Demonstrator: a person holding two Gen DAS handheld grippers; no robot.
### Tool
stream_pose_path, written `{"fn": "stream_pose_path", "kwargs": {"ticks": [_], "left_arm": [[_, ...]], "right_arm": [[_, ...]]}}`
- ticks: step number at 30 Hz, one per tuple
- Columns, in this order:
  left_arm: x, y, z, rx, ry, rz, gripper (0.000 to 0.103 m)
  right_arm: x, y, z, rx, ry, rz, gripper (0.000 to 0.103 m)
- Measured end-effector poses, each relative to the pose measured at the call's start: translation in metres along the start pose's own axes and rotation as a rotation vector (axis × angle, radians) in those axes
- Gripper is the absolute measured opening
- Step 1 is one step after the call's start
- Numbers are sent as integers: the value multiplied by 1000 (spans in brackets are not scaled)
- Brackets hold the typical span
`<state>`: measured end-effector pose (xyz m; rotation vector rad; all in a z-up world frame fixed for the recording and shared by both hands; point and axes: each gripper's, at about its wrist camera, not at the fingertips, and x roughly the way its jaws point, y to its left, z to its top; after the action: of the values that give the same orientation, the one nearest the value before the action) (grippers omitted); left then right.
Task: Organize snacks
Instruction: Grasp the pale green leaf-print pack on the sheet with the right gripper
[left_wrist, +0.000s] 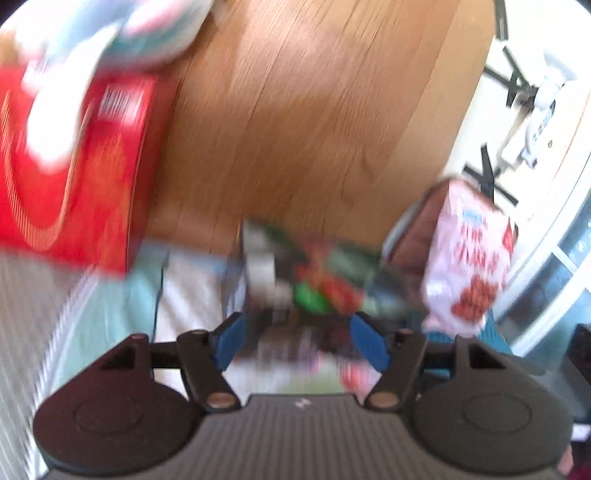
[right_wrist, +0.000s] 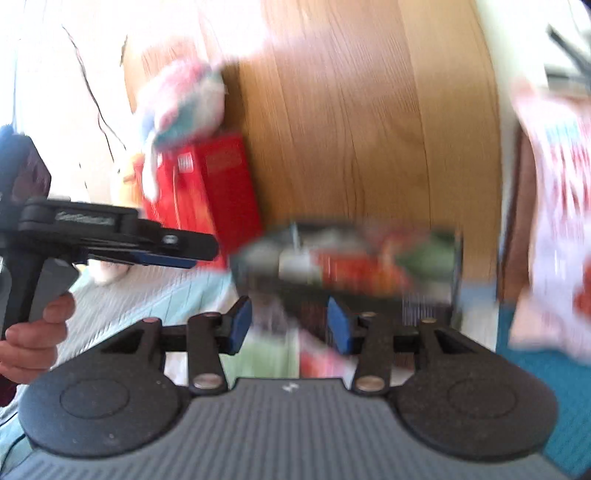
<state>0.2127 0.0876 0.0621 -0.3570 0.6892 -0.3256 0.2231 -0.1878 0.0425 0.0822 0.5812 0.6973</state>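
Both views are blurred. A red box (left_wrist: 74, 166) stands at the left with a white and teal bag (left_wrist: 147, 33) on top of it. A green and red packet (left_wrist: 317, 273) lies just beyond my left gripper (left_wrist: 299, 341), whose blue pads stand apart with nothing pressed between them. A white bag with red print (left_wrist: 469, 258) stands at the right. In the right wrist view the same packet (right_wrist: 351, 258) lies ahead of my right gripper (right_wrist: 290, 325), which is open too. The red box (right_wrist: 207, 192) and the white bag (right_wrist: 554, 221) flank it.
A wooden panel (left_wrist: 314, 110) rises behind the snacks. They rest on a pale teal and white striped cloth (right_wrist: 166, 295). A hand (right_wrist: 33, 339) holds the left gripper (right_wrist: 166, 254) at the left of the right wrist view. A darker teal cloth (right_wrist: 535, 369) lies at the right.
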Motion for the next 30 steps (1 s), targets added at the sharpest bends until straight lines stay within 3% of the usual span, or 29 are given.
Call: {"fn": "stream_pose_path", "kwargs": {"ticks": [5, 7, 8, 9, 10, 16, 21, 27, 30], "left_arm": [[27, 14, -35, -123, 141, -7, 65], [34, 16, -41, -131, 133, -3, 64], [36, 13, -41, -120, 131, 11, 59], [36, 10, -41, -114, 135, 23, 53], [36, 9, -40, -121, 155, -2, 39], [-29, 4, -50, -65, 91, -13, 40], [-80, -3, -86, -5, 105, -16, 40], [-84, -20, -133, 40, 188, -24, 40], [-82, -38, -147, 104, 190, -13, 42]], "right_arm": [[18, -4, -31, 104, 116, -27, 43], [28, -6, -33, 162, 133, -10, 43], [34, -6, -33, 182, 138, -6, 40], [38, -6, -32, 211, 138, 15, 28], [39, -5, -30, 247, 144, 43, 26], [7, 41, -17, 203, 86, 81, 22], [-35, 78, -44, 165, 81, 125, 22], [-65, 103, -92, 125, 101, 43, 23], [-85, 99, -110, 166, 101, 52, 25]]}}
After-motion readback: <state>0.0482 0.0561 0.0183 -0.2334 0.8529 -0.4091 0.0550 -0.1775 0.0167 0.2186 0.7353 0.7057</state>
